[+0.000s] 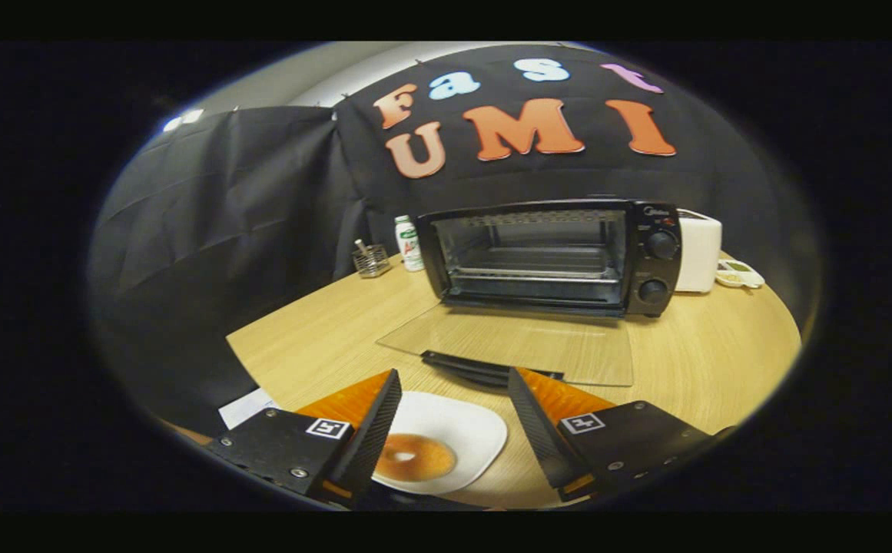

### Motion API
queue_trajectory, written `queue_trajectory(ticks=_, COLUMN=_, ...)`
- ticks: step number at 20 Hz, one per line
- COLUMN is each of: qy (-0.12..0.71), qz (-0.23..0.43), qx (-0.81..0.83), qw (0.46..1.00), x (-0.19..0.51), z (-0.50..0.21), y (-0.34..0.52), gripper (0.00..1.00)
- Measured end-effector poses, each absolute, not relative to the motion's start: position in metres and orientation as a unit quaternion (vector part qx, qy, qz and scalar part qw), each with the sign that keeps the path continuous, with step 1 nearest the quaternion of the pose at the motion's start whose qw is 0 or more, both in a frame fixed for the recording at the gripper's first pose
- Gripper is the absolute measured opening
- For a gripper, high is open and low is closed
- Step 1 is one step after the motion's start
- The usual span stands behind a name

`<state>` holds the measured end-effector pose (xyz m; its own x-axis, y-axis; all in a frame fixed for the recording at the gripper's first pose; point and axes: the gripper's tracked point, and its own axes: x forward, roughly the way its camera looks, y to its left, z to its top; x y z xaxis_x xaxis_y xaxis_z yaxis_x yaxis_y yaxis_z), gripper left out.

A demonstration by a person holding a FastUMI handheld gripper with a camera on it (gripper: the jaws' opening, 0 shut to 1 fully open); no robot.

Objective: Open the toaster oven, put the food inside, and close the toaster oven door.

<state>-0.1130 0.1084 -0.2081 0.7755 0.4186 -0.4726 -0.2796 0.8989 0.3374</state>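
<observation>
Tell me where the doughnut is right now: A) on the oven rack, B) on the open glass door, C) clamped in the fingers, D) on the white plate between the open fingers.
D: the doughnut lies on the white plate, between the spread fingers of the gripper, short of the toaster oven and its lowered glass door.

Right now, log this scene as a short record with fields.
oven: toaster oven on the wooden table, beyond the jaws
door: glass door folded down flat, open
food: donut on a white plate, between the jaws
gripper: gripper open, jaws either side of the plate, not touching the donut
behind oven: bottle, wire holder, white appliance
</observation>
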Motion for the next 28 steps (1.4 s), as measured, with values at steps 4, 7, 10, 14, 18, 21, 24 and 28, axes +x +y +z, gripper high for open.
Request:
queue_trajectory(ticks=4, qy=0.294, qz=0.247, qx=0.13, qw=0.914, x=-0.146, z=-0.208, y=0.132, gripper=0.85)
queue_trajectory(ticks=7, qy=0.301, qz=0.272, qx=0.115, qw=0.907, x=-0.162, z=-0.212, y=0.14, gripper=0.84)
queue_trajectory(ticks=10, qy=0.328, qz=0.292, qx=0.127, qw=0.89, x=-0.179, z=-0.221, y=0.147, gripper=0.85)
queue_trajectory(ticks=14, qy=0.337, qz=0.277, qx=0.095, qw=0.895, x=-0.181, z=-0.231, y=0.142, gripper=0.85)
queue_trajectory(ticks=18, qy=0.33, qz=0.279, qx=0.045, qw=0.901, x=-0.179, z=-0.236, y=0.142, gripper=0.85)
queue_trajectory(ticks=21, qy=0.325, qz=0.278, qx=0.034, qw=0.903, x=-0.179, z=-0.239, y=0.144, gripper=0.85)
queue_trajectory(ticks=24, qy=0.327, qz=0.257, qx=0.007, qw=0.91, x=-0.171, z=-0.248, y=0.134, gripper=0.85)
queue_trajectory(ticks=28, qy=0.35, qz=0.229, qx=0.008, qw=0.908, x=-0.167, z=-0.269, y=0.129, gripper=0.85)
